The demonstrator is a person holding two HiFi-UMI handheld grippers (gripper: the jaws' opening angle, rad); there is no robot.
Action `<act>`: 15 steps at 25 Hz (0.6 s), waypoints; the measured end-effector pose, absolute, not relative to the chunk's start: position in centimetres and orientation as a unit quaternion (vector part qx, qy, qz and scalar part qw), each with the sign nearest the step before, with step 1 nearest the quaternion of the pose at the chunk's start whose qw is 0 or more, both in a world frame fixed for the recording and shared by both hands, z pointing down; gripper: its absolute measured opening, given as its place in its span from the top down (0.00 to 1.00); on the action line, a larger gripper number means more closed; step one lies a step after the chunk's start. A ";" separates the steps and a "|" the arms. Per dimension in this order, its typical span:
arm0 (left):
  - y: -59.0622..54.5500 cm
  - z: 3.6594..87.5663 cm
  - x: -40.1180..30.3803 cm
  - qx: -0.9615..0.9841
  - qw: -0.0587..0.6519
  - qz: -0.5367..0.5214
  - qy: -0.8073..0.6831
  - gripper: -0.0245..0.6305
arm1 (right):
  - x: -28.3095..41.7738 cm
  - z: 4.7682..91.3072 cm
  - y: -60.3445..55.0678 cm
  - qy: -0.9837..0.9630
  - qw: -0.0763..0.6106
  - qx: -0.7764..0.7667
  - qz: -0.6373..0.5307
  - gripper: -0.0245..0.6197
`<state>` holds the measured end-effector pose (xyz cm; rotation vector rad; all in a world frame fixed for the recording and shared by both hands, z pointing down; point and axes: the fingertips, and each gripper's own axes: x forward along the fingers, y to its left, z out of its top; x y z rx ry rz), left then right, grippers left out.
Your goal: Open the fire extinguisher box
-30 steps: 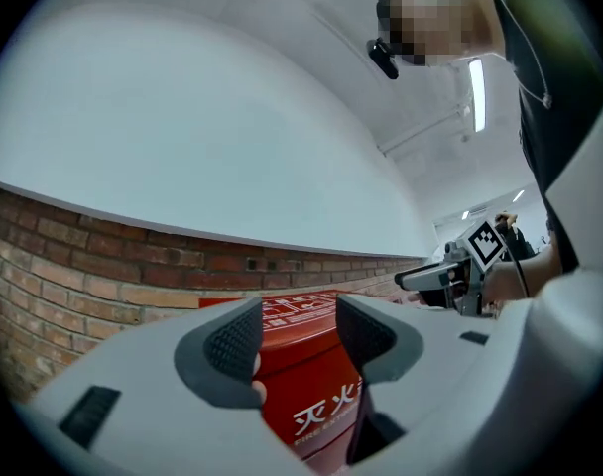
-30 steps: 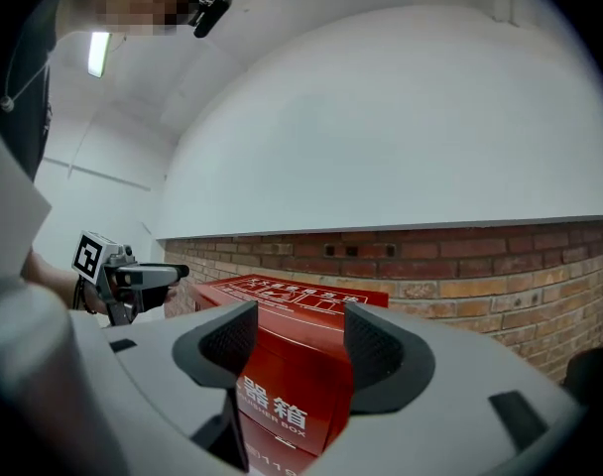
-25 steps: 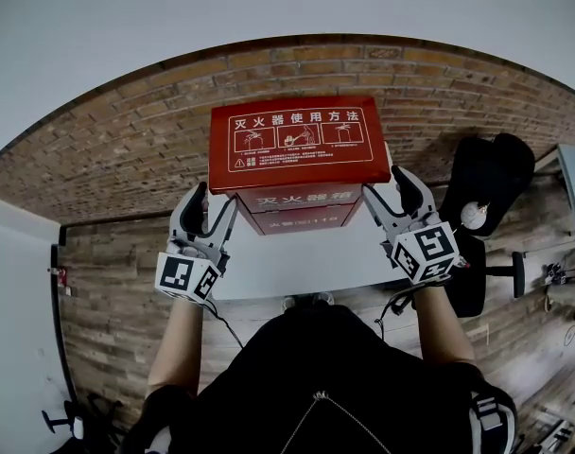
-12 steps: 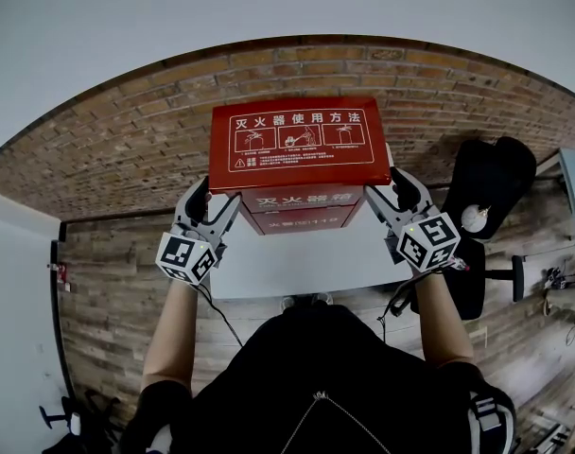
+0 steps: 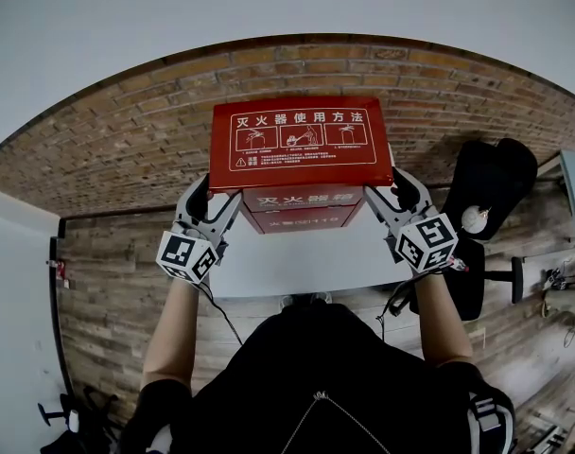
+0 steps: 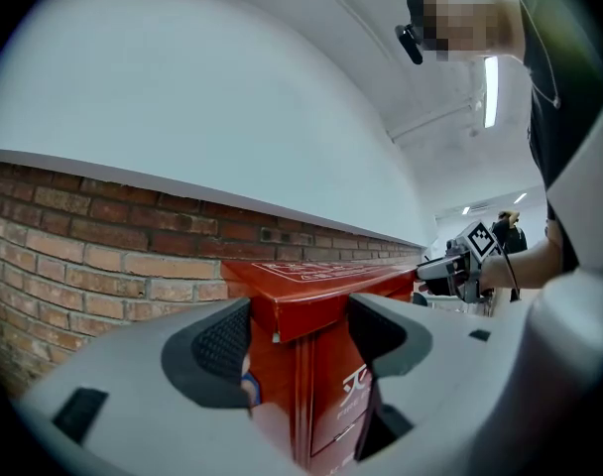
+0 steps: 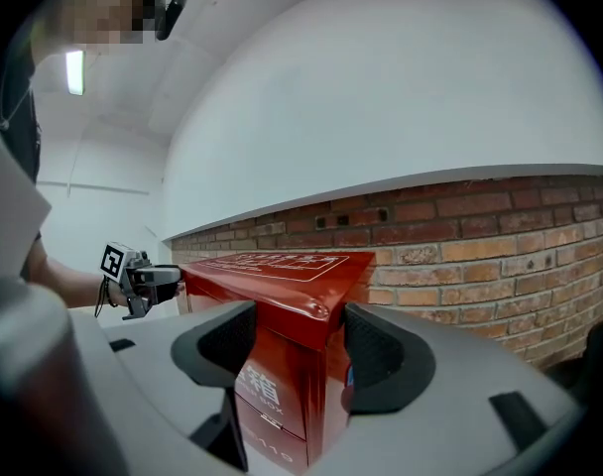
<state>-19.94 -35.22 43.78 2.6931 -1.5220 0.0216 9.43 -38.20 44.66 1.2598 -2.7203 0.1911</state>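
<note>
The red fire extinguisher box (image 5: 302, 211) stands against the brick wall, its lid (image 5: 302, 142) printed with white instructions. My left gripper (image 5: 208, 202) is at the lid's front left corner. In the left gripper view the jaws (image 6: 300, 340) stand wide around that corner of the box (image 6: 321, 286), pads close beside it. My right gripper (image 5: 393, 193) is at the front right corner. In the right gripper view its jaws (image 7: 300, 343) straddle the corner of the box (image 7: 282, 276) the same way. I see no firm pinch on either side.
The box rests on a white platform (image 5: 297, 265) in front of the brick wall (image 5: 127, 140). A black chair (image 5: 491, 183) stands to the right on the wooden floor. Each gripper view shows the other gripper across the lid.
Both grippers have moved forward and slightly inward, so their jaws now sit around the lid's front corners. The box has not moved.
</note>
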 end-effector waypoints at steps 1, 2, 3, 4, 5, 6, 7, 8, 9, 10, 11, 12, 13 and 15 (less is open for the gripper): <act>-35.2 43.8 -19.9 0.870 0.025 0.008 -0.492 0.43 | 9.4 44.7 -38.2 -0.903 0.073 0.418 0.063 0.54; -35.2 43.7 -19.9 0.870 0.026 0.009 -0.493 0.44 | 9.5 44.7 -38.1 -0.903 0.076 0.418 0.061 0.54; -35.2 43.6 -19.9 0.870 0.026 0.009 -0.493 0.44 | 9.5 44.6 -38.1 -0.903 0.079 0.418 0.060 0.54; -35.2 43.4 -19.9 0.869 0.027 0.009 -0.493 0.44 | 9.4 44.5 -38.1 -0.903 0.081 0.418 0.058 0.54; -35.2 43.2 -19.9 0.869 0.029 0.007 -0.494 0.44 | 9.4 44.3 -38.1 -0.903 0.082 0.417 0.056 0.54; -35.2 43.0 -19.9 0.869 0.030 0.005 -0.494 0.43 | 9.4 44.0 -38.1 -0.904 0.083 0.416 0.055 0.54; -35.2 42.7 -20.0 0.869 0.031 0.004 -0.494 0.43 | 9.3 43.8 -38.1 -0.904 0.084 0.415 0.054 0.54; -35.2 42.4 -20.0 0.869 0.033 0.003 -0.494 0.43 | 9.3 43.5 -38.1 -0.905 0.084 0.414 0.052 0.54; -35.3 42.2 -20.0 0.869 0.034 0.003 -0.493 0.44 | 9.3 43.3 -38.1 -0.906 0.085 0.412 0.051 0.54; -35.3 42.0 -20.0 0.869 0.034 0.003 -0.493 0.44 | 9.3 43.1 -38.1 -0.906 0.086 0.411 0.049 0.54; -35.3 41.8 -20.0 0.869 0.035 0.005 -0.493 0.43 | 9.3 42.9 -38.0 -0.907 0.089 0.410 0.047 0.54; -35.3 41.5 -19.9 0.869 0.035 0.007 -0.494 0.43 | 9.3 42.8 -38.0 -0.907 0.094 0.408 0.042 0.54; -35.3 41.3 -19.9 0.869 0.036 0.008 -0.494 0.43 | 9.2 42.6 -37.9 -0.907 0.100 0.407 0.036 0.54; -35.3 40.7 -19.9 0.869 0.038 0.011 -0.494 0.43 | 9.3 42.2 -37.9 -0.907 0.109 0.405 0.025 0.54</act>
